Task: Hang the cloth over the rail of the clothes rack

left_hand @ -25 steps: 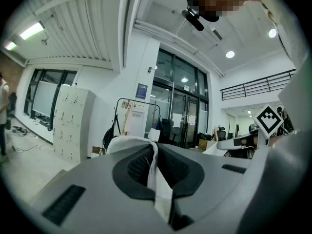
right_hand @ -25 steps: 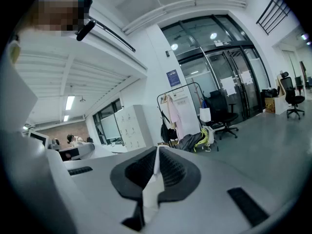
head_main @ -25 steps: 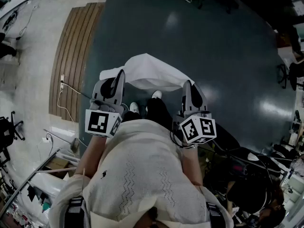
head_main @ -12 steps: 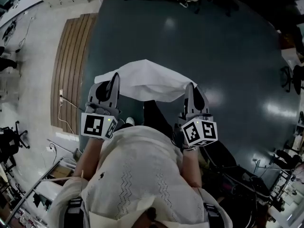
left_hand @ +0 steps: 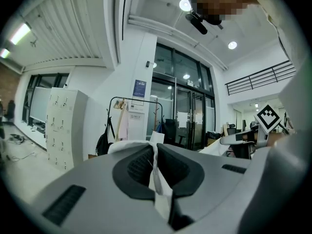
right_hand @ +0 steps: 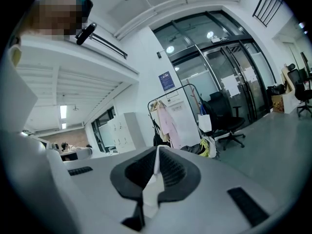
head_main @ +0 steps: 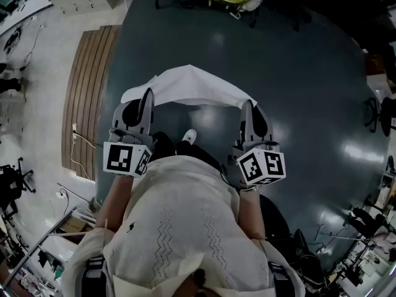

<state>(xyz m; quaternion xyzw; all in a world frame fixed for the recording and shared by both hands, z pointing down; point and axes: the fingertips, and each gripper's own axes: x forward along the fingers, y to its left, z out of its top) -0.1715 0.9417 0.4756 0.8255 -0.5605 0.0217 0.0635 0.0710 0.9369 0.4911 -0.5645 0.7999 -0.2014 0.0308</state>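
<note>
Cloth [head_main: 193, 86] nearer the clothes rack [right_hand: 171, 110], in both jaws; wall sign [right_hand: 166, 81] illegible.

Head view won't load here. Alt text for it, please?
Seen from above, a person holds a white cloth stretched between the left hand-held gripper and the right hand-held gripper, each gripping one end. A dark floor lies beneath, with a wooden strip at the left.

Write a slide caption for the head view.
The left gripper and right gripper each pinch an end of the white cloth, stretched between them above the floor.
</note>
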